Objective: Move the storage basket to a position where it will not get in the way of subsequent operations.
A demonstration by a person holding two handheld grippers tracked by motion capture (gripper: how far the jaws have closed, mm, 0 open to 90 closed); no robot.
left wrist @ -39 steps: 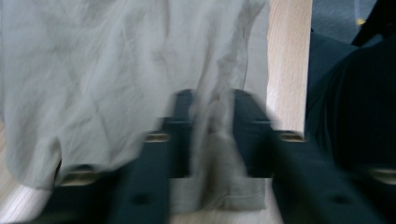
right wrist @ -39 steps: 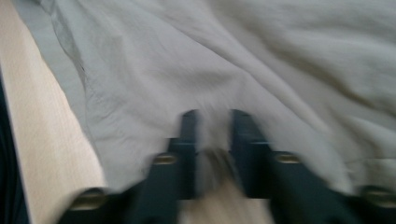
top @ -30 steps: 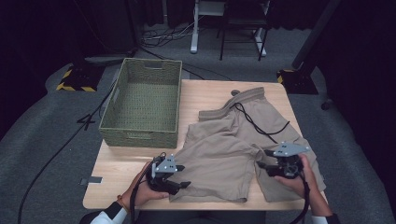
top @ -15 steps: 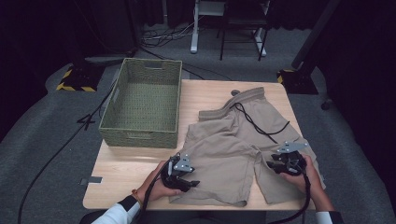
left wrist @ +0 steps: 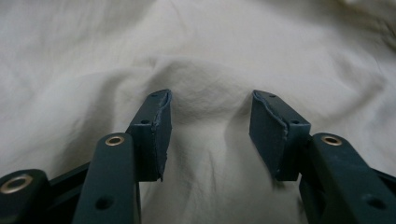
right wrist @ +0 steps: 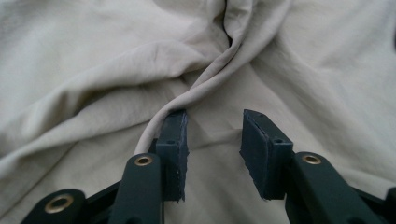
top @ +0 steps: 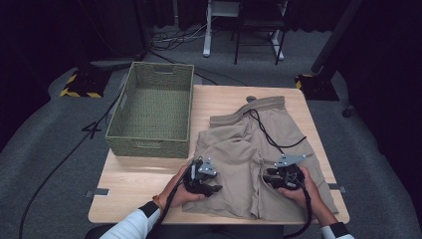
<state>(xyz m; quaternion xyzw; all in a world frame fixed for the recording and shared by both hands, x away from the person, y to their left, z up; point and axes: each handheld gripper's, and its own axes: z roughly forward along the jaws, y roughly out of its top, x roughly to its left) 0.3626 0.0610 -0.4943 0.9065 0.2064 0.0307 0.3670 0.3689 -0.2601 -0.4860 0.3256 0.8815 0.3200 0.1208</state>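
One pair of beige shorts (top: 249, 164) lies spread flat on the tabletop (top: 149, 189), waistband away from the person, likely so both legs can be gathered for folding. The left gripper (top: 211, 188) presses onto the left leg, and its fingers (left wrist: 156, 123), which have just been closing, stand half spread with a hump of cloth rising between them, not yet pinched. The right gripper (top: 271, 177) sits on the right leg beside a fold, its fingers (right wrist: 173, 135) likewise closing around loose cloth. One empty green basket (top: 149, 144) waits just beside the shorts, probably to receive them.
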